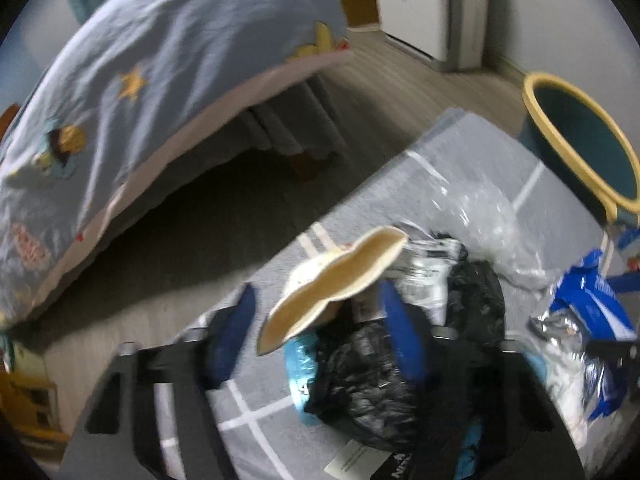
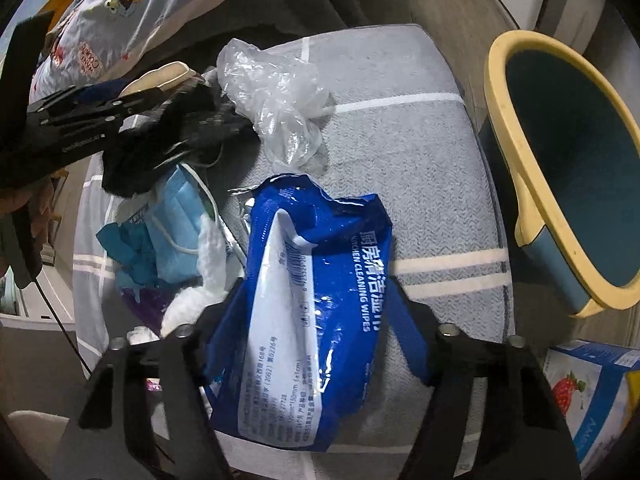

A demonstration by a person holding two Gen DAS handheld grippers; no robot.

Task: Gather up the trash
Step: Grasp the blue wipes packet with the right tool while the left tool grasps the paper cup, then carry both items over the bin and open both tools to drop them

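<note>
The bin (image 2: 560, 168) beside the grey mat (image 2: 400, 160) looks empty. The right gripper (image 2: 316, 320) squeezes the blue wipes pack (image 2: 316, 280) on the mat. The left gripper (image 1: 316, 328) squeezes the black bag (image 1: 360, 380).

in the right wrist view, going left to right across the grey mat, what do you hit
blue face mask → blue kitchen cleaning wipes pack, standing between the right claw's fingers → bare stretch of grey mat → blue bin with yellow rim on the floor beside the mat.
</note>
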